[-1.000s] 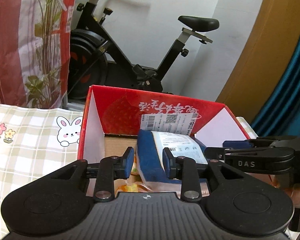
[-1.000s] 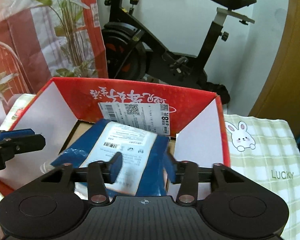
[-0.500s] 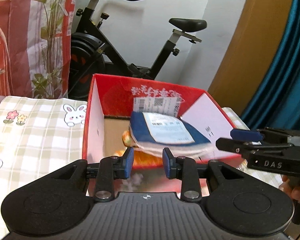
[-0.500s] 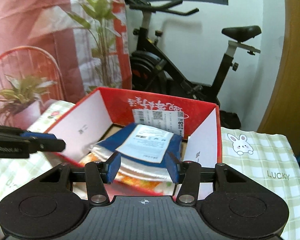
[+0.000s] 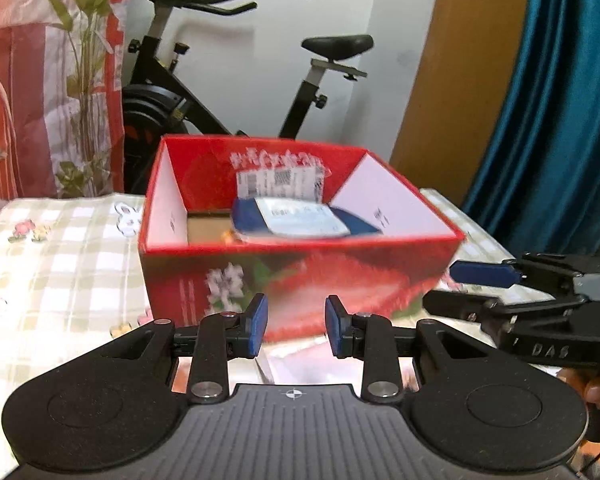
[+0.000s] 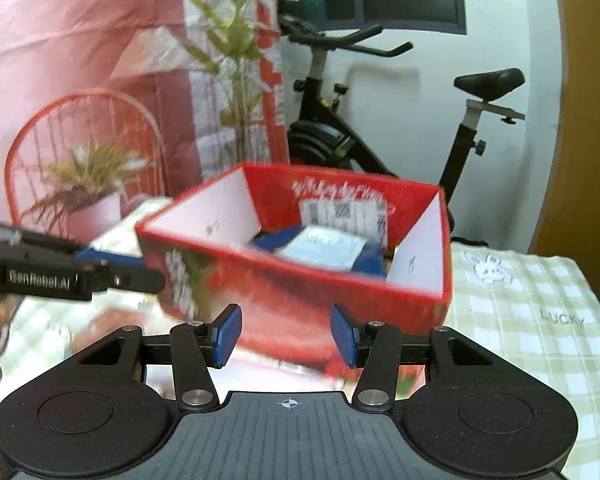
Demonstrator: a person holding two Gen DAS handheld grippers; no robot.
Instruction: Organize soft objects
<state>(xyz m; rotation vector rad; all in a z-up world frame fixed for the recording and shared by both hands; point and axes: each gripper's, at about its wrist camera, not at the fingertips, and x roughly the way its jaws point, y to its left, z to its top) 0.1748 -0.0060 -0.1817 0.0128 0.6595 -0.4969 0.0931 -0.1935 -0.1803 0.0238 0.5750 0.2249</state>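
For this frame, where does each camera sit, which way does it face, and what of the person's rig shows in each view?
Left wrist: on the left gripper, looking forward and slightly down at the red box; the right gripper and some fingers show at right.
Right wrist: on the right gripper, facing the same box from its right; the left gripper shows at left.
Shared: box, blue package inside, checked cloth, exercise bike.
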